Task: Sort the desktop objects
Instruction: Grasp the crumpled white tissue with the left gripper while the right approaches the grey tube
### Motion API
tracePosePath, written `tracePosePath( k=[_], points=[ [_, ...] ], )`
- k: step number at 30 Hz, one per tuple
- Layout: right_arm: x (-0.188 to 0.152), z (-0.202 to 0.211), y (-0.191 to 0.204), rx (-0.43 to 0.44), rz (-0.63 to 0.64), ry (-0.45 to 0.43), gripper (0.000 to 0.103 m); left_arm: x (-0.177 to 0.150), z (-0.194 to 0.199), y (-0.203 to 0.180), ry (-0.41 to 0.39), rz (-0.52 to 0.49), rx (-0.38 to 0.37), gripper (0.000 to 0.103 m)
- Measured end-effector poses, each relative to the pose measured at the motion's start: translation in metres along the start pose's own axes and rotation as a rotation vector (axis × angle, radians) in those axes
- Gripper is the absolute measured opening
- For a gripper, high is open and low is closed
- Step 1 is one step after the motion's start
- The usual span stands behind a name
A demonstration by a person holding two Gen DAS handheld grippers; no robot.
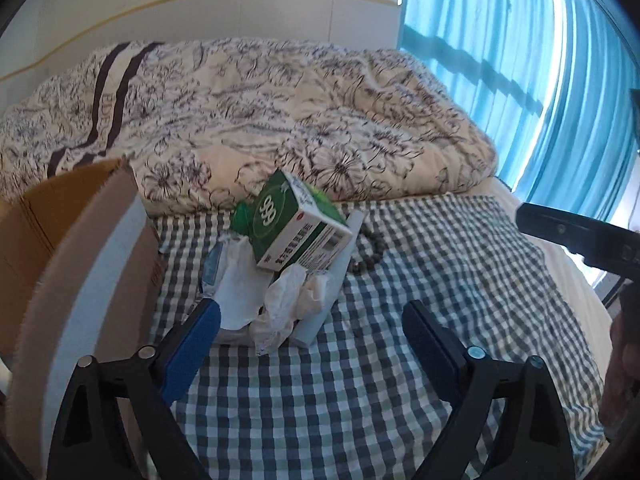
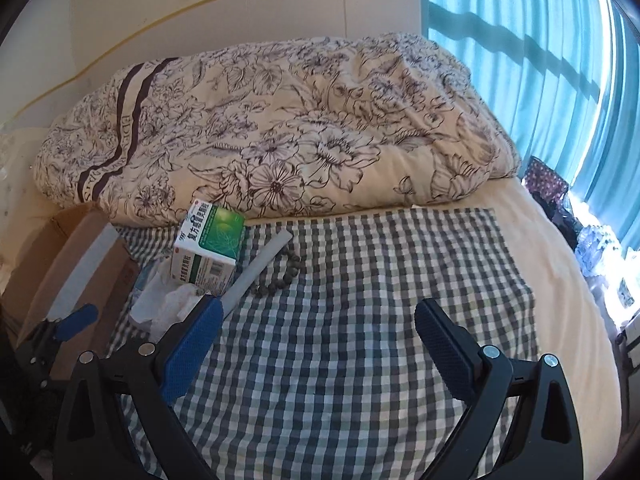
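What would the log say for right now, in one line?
left gripper: open, empty | right gripper: open, empty | medicine box: tilted on tissues | beads: on cloth | cardboard box: left

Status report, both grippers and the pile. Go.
Left gripper open, empty, at the pile. Right gripper open, empty. Green medicine box tilted atop crumpled tissues. Bead bracelet beside white strip.

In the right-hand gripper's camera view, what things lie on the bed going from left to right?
Cardboard box → crumpled tissue → green medicine box → white stick → bead bracelet → bare checkered cloth.
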State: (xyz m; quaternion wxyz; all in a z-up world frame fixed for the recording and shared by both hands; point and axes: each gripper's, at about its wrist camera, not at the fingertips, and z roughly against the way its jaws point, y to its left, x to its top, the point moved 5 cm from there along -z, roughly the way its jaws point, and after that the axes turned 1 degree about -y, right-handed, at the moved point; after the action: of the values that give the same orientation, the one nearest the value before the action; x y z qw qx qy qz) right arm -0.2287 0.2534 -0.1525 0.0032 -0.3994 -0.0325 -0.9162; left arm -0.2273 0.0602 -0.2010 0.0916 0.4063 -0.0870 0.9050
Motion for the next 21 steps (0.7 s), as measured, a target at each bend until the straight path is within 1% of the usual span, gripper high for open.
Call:
tracePosePath(
  k=[4,8,12,14,17,19,20,21],
  points=[
    [-0.003,-0.026,0.003,0.003,0.028,0.035,0.097,-0.002,-0.030,0.002,0.026,-0.003,0.020,0.085],
    [-0.006,-0.046,0.002,0.003,0.038,0.058,0.097,-0.004,-0.056,0.004,0.055,-0.010,0.028,0.083],
    [-0.008,-0.063,0.002,0.004,0.046,0.077,0.097,-0.006,-0.076,0.008,0.082,-0.001,0.040,0.070],
    [-0.010,-0.072,0.002,0.002,0.051,0.090,0.097,-0.008,-0.085,0.010,0.105,0.001,0.051,0.067],
    [-0.012,-0.082,0.004,0.009,0.054,0.107,0.097,-0.014,-0.096,0.012,0.136,0.004,0.052,0.055],
    [-0.013,-0.089,0.007,0.009,0.064,0.116,0.097,-0.017,-0.102,0.012,0.151,0.007,0.045,0.042],
    [-0.013,-0.091,0.008,0.010,0.068,0.119,0.097,-0.019,-0.104,0.013,0.158,0.009,0.045,0.037],
    [-0.013,-0.094,0.010,0.012,0.072,0.123,0.097,-0.020,-0.106,0.013,0.160,0.013,0.041,0.030]
  ],
)
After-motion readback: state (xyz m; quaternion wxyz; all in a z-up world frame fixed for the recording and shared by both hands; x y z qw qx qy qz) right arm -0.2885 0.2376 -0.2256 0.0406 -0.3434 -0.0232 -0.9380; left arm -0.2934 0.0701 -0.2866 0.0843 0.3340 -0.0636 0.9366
